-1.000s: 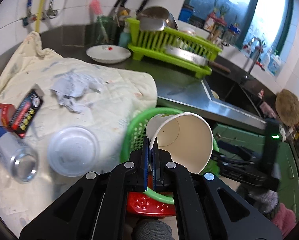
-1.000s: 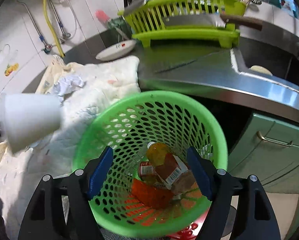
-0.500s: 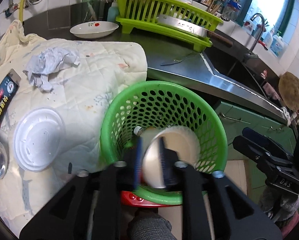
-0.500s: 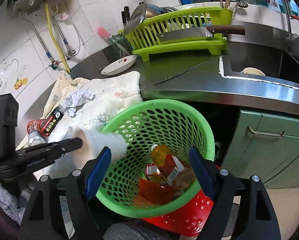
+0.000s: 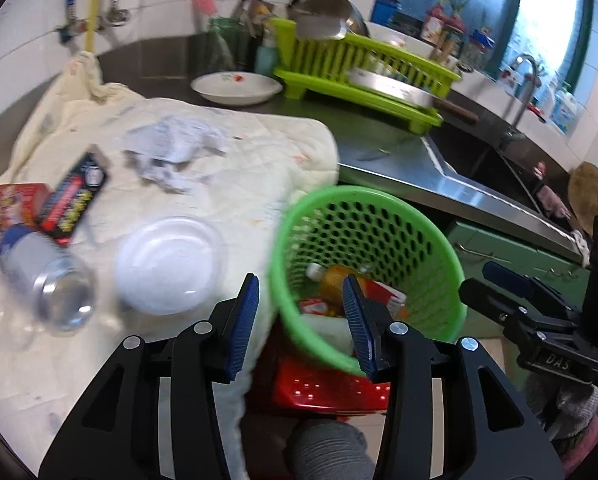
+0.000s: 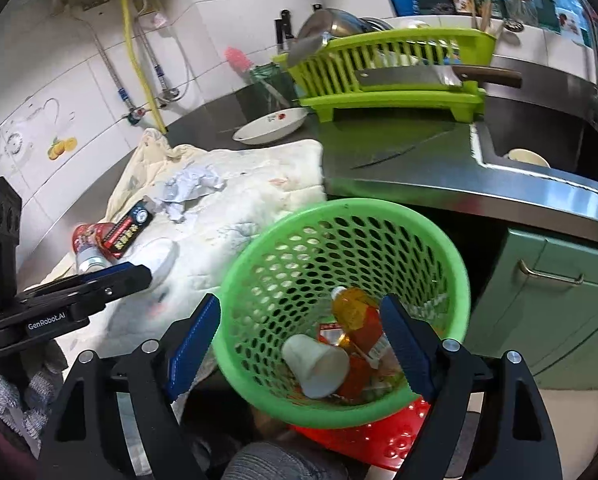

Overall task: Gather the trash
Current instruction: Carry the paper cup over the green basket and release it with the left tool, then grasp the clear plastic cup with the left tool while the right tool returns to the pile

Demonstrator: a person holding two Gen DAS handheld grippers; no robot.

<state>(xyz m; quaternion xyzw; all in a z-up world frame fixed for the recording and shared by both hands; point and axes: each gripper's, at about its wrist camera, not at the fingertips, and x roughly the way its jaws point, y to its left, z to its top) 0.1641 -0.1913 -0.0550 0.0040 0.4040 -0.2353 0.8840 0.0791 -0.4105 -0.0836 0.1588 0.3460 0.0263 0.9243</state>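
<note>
White lettering reading "GenRobot.AI" stood on the black body of the left hand-held gripper [image 6: 131,276], seen from the right wrist. On the right hand-held gripper [image 5: 507,284], seen from the left wrist, the letters "DAS" showed on its black frame. The black-and-red packet [image 6: 129,230] on the cloth carried yellow characters, too small to read. The bottle label [image 6: 375,350] in the basket showed only a barcode.

Left black hand-held gripper [image 5: 299,320], blue pads: jaws have just been opening, now part-open, nothing between them, pointing steeply down. Right black hand-held gripper [image 6: 299,344]: jaws have been widening too, spread wide, nothing gripped, tilted down. Both gripper bodies sit side by side, apart, not touching.
</note>
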